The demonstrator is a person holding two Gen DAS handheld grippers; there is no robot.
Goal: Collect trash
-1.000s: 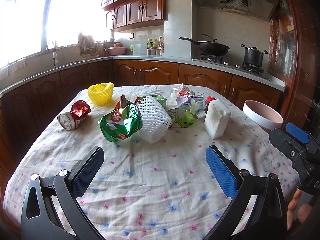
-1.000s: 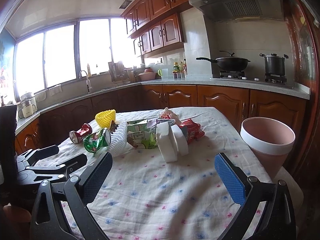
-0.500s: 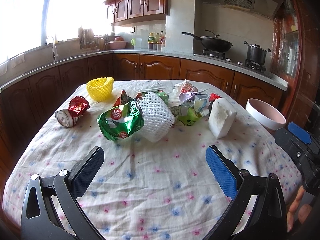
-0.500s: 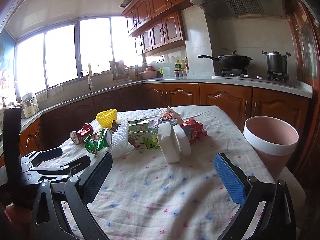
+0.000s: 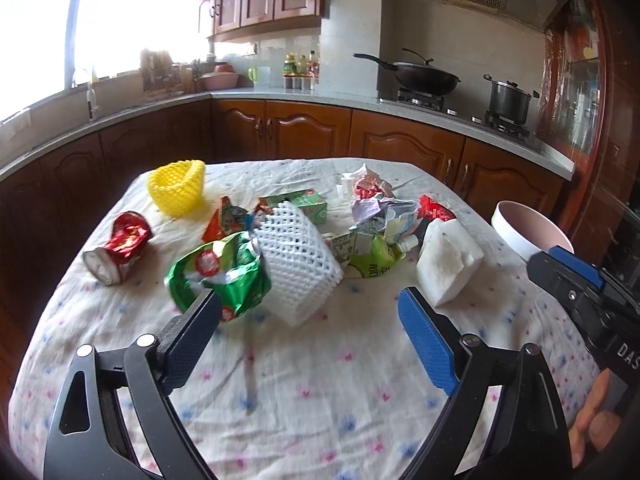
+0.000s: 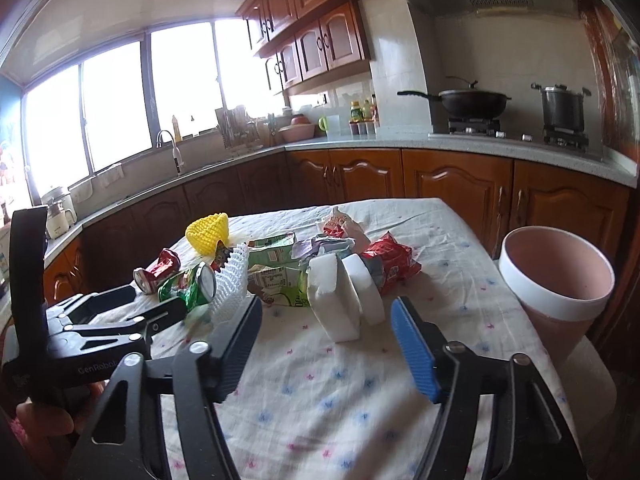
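Trash lies heaped mid-table: a green wrapper (image 5: 218,274), a white foam net (image 5: 298,258), a white foam block (image 5: 448,260), a crushed red can (image 5: 118,246), a yellow foam net (image 5: 176,188) and crumpled cartons (image 5: 376,220). My left gripper (image 5: 308,304) hovers just short of the green wrapper and white net, its jaws closing with nothing between them. My right gripper (image 6: 326,312) faces the white foam block (image 6: 334,296) from close by, its jaws closing, nothing pressed between the pads. A pink bin (image 6: 556,280) stands past the table's right edge.
The table wears a floral cloth (image 5: 320,392). Wooden cabinets and a counter (image 6: 440,148) ring the room, with a wok (image 6: 472,102) and a pot (image 6: 562,106) on the stove. The other gripper (image 6: 104,320) shows at left in the right wrist view.
Both grippers have moved forward toward the trash heap, which now looms larger. The jaws of both have narrowed, the right pair more than the left.
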